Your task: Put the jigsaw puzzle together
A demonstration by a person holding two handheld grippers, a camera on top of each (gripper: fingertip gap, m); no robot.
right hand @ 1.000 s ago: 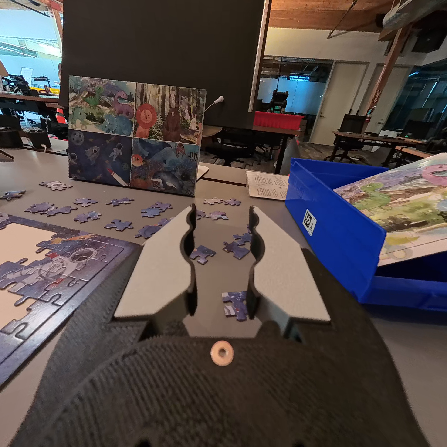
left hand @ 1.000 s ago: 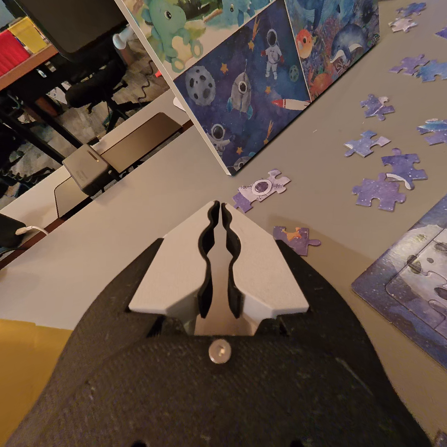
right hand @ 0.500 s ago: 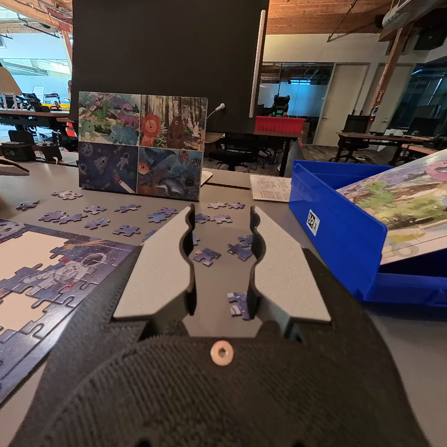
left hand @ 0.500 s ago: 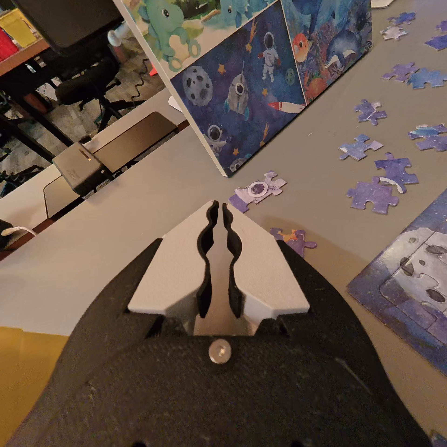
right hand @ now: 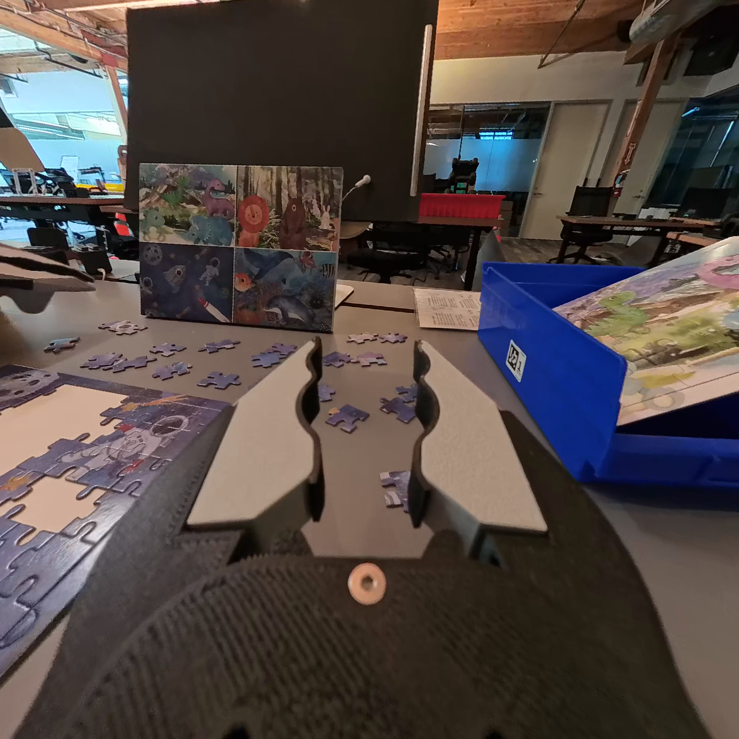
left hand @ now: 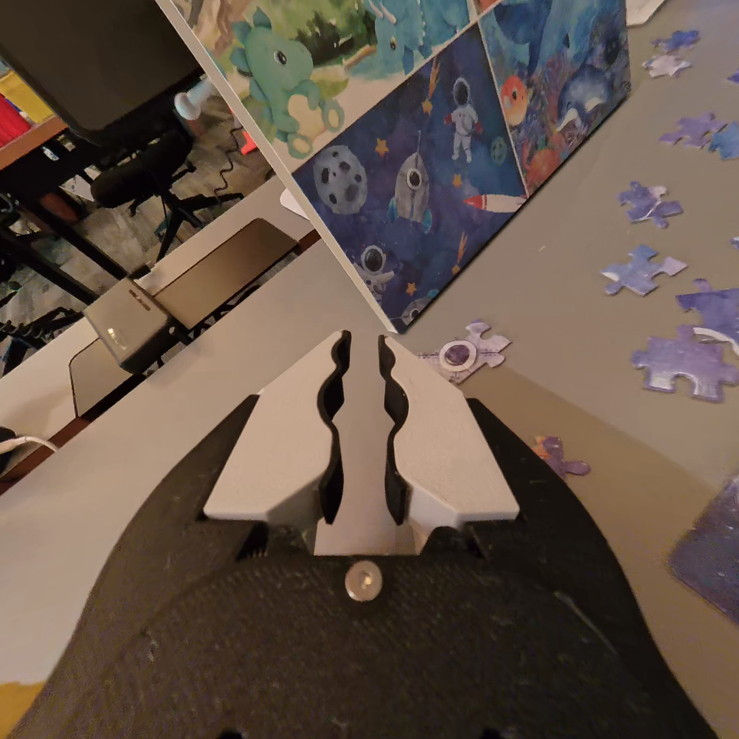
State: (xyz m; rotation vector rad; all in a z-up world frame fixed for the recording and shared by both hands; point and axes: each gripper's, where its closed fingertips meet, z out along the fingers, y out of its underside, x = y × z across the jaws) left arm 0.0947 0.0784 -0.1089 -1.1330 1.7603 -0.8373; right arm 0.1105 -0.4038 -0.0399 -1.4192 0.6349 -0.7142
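My left gripper (left hand: 364,338) hovers over the grey table (left hand: 200,400), jaws slightly apart with nothing between them. Just to its right lie a pale puzzle piece with a round window (left hand: 464,356) and a purple piece with an orange mark (left hand: 560,456). My right gripper (right hand: 368,346) is open and empty above loose blue-purple pieces; one piece (right hand: 347,417) shows on the table between its fingers, another (right hand: 394,488) lies by the right finger. The partly filled space puzzle board (right hand: 80,440) lies to its left. The left gripper shows at the far left of the right wrist view (right hand: 40,272).
A picture card with four scenes (right hand: 240,244) stands upright at the back of the table (left hand: 440,160). A blue bin (right hand: 560,380) holding another puzzle board stands on the right. A printed sheet (right hand: 448,308) lies behind. Several loose pieces (left hand: 692,360) are scattered about. About 50 centimetres separates my left fingertips from my right.
My left gripper's jaws, shut on nothing a second ago, have parted a little, and it has edged toward the picture card. My right gripper stays open, shifted only slightly.
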